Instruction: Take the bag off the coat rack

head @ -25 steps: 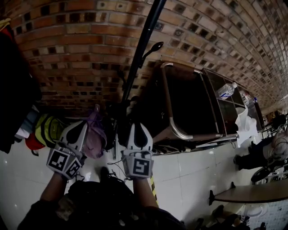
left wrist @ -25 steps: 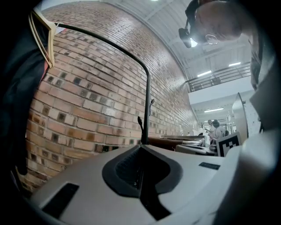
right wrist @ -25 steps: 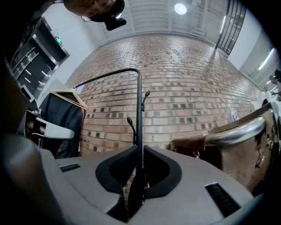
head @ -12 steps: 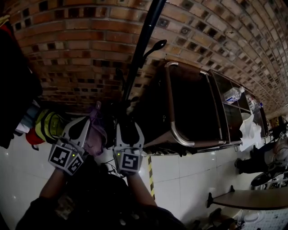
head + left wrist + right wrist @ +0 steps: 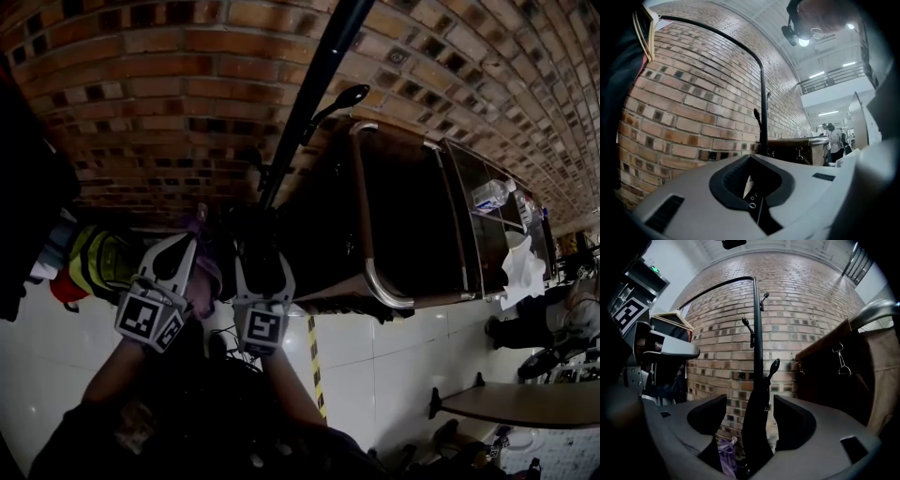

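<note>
A black coat rack pole (image 5: 309,94) runs down the brick wall, with a knobbed hook (image 5: 349,95) on it. A black bag strap (image 5: 757,418) hangs from a lower hook (image 5: 774,364) and passes between the jaws of my right gripper (image 5: 750,414). Those jaws are opening and the pads stand clear of the strap on both sides. In the head view the right gripper (image 5: 260,255) sits at the dark bag (image 5: 246,230) by the pole. My left gripper (image 5: 185,242) is shut beside a purple bag (image 5: 204,274); I cannot tell if it holds anything.
A brown cabinet with a metal rail (image 5: 373,272) stands right of the pole, with a water bottle (image 5: 492,194) on it. Dark clothes (image 5: 28,187) and a yellow-green item (image 5: 98,262) hang at the left. A small table (image 5: 525,403) and a person (image 5: 534,328) are at the right.
My right gripper has moved left to the pole, and its jaws have gone from shut to wide open around the black strap. The left gripper has shifted slightly.
</note>
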